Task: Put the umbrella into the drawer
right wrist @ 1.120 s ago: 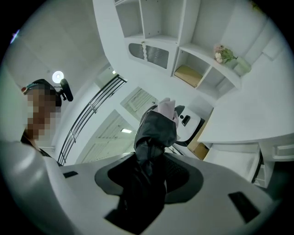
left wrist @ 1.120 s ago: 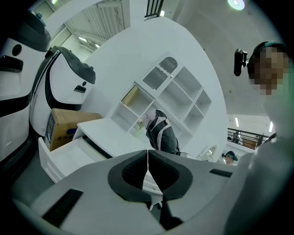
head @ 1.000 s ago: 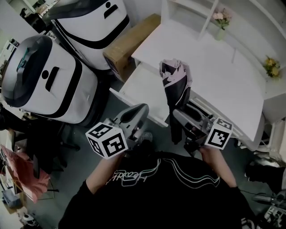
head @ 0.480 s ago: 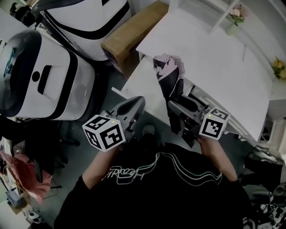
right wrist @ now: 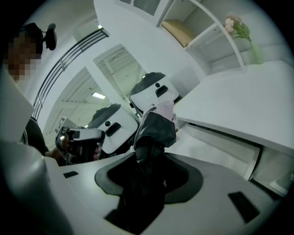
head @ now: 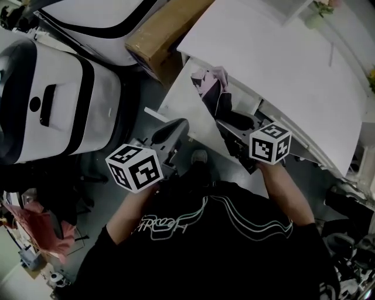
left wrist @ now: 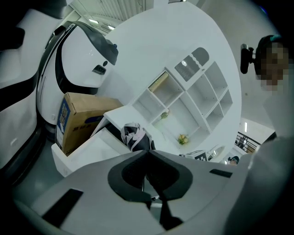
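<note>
Surface: your white surface (head: 275, 70) fills the upper right of the head view. It's mostly bare, with a little vase of pink flowers (head: 316, 17) at the far edge.
Drawer: the drawer (head: 183, 111) is pulled out from under the surface's front edge. It's white inside and looks shallow.
Room: a cardboard box (head: 161, 35) sits on the floor just beside the drawer. Next to the box are big white machines (head: 64, 99) with black trim. Your left gripper view also catches a white cubby shelf (left wrist: 193, 96) behind the surface.
Umbrella look: the umbrella (head: 212, 94) is folded, mostly black with pale pink panels. The fabric is loose and bunched at the far end.
Umbrella spot: it's tilted over the open drawer, with the bunched end away from you and the dark end towards you.
Right claw: your right claw (head: 229, 130) is clamped on the umbrella's dark lower part. In the right gripper view, black fabric fills the gap between the jaws.
Left claw: your left claw (head: 170, 132) has its jaws together with nothing between them. It's near the drawer's front corner, apart from the umbrella.
Hard to tell: honestly can't say whether the umbrella touches the drawer's floor. Its handle end is buried in the right claw. The marker cube and your hand cover the drawer's right side, and the machines are cut off at the frame edge.
</note>
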Demonstrator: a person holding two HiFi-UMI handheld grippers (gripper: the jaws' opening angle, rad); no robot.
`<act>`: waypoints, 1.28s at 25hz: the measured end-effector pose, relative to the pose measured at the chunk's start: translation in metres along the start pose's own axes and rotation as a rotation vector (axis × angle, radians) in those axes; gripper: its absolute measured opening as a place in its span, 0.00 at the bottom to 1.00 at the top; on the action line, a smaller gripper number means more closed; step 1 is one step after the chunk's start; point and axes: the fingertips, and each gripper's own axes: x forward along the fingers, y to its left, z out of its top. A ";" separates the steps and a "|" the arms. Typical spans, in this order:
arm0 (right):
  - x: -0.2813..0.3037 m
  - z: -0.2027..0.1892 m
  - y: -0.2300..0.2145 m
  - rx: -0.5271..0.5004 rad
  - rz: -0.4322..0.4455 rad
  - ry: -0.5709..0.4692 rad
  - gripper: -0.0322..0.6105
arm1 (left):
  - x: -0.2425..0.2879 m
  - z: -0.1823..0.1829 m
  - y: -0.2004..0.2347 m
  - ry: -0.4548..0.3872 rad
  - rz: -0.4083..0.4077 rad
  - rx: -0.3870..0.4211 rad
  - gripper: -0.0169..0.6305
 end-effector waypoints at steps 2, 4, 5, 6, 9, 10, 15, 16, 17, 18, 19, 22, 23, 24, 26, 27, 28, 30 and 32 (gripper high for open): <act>0.016 -0.009 -0.017 -0.023 -0.042 0.040 0.36 | 0.000 0.000 0.010 0.005 0.006 -0.008 0.06; 0.032 -0.019 -0.035 -0.029 -0.080 0.080 0.36 | 0.000 0.001 0.021 0.005 0.017 -0.020 0.06; 0.041 -0.025 -0.044 -0.032 -0.097 0.102 0.36 | 0.001 0.002 0.026 0.003 0.023 -0.028 0.06; 0.048 -0.031 -0.052 -0.040 -0.114 0.125 0.36 | 0.001 0.003 0.031 0.001 0.027 -0.036 0.06; 0.072 -0.048 -0.073 -0.075 -0.156 0.197 0.36 | 0.001 0.007 0.040 -0.011 0.035 -0.057 0.06; 0.079 -0.054 -0.078 -0.080 -0.166 0.221 0.36 | 0.000 0.007 0.041 -0.013 0.038 -0.060 0.06; 0.107 -0.074 -0.105 -0.098 -0.213 0.315 0.36 | 0.004 0.006 0.051 -0.007 0.049 -0.081 0.06; 0.112 -0.077 -0.108 -0.108 -0.219 0.330 0.36 | 0.003 0.005 0.054 -0.007 0.053 -0.087 0.06; 0.117 -0.080 -0.110 -0.117 -0.223 0.342 0.36 | 0.002 0.004 0.057 -0.009 0.057 -0.092 0.06; 0.122 -0.083 -0.113 -0.130 -0.227 0.353 0.36 | 0.002 0.002 0.060 -0.012 0.059 -0.096 0.06; 0.126 -0.086 -0.115 -0.147 -0.231 0.365 0.36 | 0.001 0.001 0.064 -0.013 0.062 -0.100 0.06; 0.135 -0.096 -0.125 -0.229 -0.248 0.418 0.36 | -0.002 -0.002 0.073 -0.011 0.073 -0.107 0.06; 0.138 -0.100 -0.127 -0.259 -0.252 0.438 0.36 | -0.003 -0.002 0.075 -0.011 0.078 -0.110 0.06; 0.140 -0.103 -0.130 -0.291 -0.255 0.454 0.36 | -0.004 -0.002 0.078 -0.012 0.084 -0.113 0.06; 0.144 -0.108 -0.135 -0.352 -0.264 0.483 0.36 | -0.006 -0.003 0.083 -0.016 0.092 -0.119 0.06; 0.146 -0.112 -0.139 -0.377 -0.272 0.504 0.36 | -0.007 -0.003 0.085 -0.018 0.095 -0.122 0.06; 0.148 -0.116 -0.144 -0.398 -0.282 0.532 0.36 | -0.007 -0.003 0.086 -0.020 0.098 -0.125 0.06; 0.152 -0.125 -0.151 -0.437 -0.296 0.591 0.37 | -0.007 -0.003 0.088 -0.021 0.106 -0.131 0.06; 0.156 -0.126 -0.152 -0.477 -0.297 0.623 0.38 | -0.007 -0.005 0.087 -0.022 0.112 -0.135 0.06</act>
